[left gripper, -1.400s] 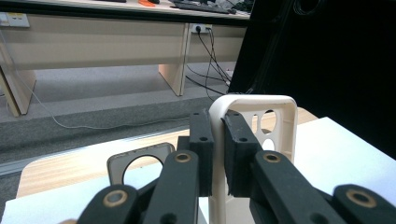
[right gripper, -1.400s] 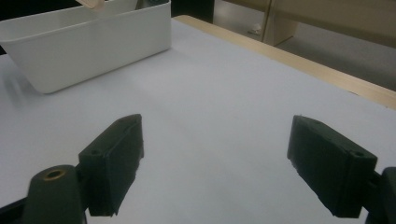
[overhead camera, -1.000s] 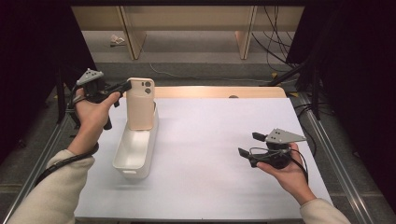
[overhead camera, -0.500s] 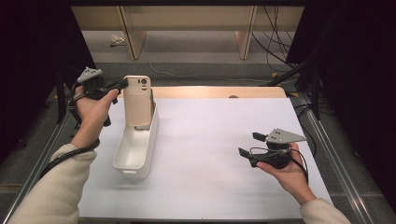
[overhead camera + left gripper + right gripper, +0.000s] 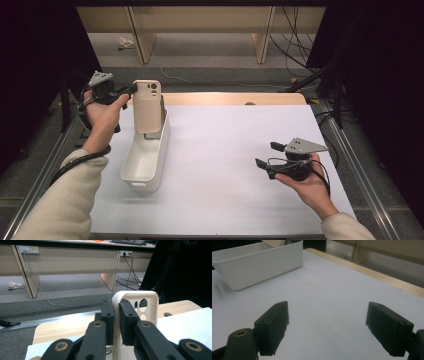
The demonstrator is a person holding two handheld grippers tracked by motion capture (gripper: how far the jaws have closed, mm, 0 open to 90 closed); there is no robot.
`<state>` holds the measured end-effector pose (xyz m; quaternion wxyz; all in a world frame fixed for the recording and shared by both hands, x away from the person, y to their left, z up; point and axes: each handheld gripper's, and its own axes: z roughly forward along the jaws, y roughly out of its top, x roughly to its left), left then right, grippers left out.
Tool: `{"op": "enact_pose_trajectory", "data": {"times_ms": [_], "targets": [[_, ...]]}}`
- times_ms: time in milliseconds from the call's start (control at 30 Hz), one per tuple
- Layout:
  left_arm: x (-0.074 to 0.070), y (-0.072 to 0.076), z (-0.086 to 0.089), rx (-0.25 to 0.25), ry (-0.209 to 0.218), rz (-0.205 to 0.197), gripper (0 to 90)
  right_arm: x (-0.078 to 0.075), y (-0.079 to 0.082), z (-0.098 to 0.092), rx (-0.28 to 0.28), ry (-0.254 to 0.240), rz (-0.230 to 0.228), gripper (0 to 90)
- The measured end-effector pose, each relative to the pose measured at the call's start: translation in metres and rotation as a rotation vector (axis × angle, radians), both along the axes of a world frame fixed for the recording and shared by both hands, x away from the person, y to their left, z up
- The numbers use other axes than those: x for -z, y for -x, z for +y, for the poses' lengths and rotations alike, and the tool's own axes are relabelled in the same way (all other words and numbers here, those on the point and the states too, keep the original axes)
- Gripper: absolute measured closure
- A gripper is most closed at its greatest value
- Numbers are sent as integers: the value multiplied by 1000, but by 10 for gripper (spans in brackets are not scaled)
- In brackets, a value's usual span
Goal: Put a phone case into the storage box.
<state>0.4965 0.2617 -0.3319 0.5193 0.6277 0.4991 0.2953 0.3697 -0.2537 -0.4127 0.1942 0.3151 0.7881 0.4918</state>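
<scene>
In the high view the left claw (image 5: 131, 90) sits at the upper left of the frame, clamped on the upper edge of a beige phone case (image 5: 147, 106). The case stands upright with its lower end down inside the far end of a white bin (image 5: 131, 170), which lies lengthways left of centre on the white counter (image 5: 225, 165). Gripping the case by one side wall near the top keeps it hanging vertically, a sensible posture for lowering a flat thing into a narrow trough rather than dropping it across the rim.

The left gripper view confirms the hold: the two black pads (image 5: 126, 322) are drawn close together with the thin wall of the case (image 5: 148, 305) squeezed between them (the camera cut-outs show just right of the pads). Whether the bottom edge already rests on the bin's floor cannot be told from these frames.

The right claw (image 5: 267, 155) is at the lower right of the high view, well apart from the bin, held just above the counter with nothing in it. Its own view shows the jaws spread wide over bare counter (image 5: 332, 290), with the bin (image 5: 259, 267) far off at the upper left. It looks parked out of the way, so the placing is a one-handed job.

Judging by this, the case is most of the way in, with release yet to come.
</scene>
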Motion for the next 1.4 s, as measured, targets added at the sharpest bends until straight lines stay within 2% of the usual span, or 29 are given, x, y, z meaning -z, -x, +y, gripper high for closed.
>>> {"op": "enact_pose_trajectory", "data": {"times_ms": [400,833,1400], "targets": [[16,-10,2,-18,-23,23,827,0,0,0,-1,1,1,196],[36,-13,2,-22,-12,44,826,0,0,0,-4,3,-1,198],[52,-18,-1,-27,-24,74,824,0,0,1,-6,4,1,198]]}}
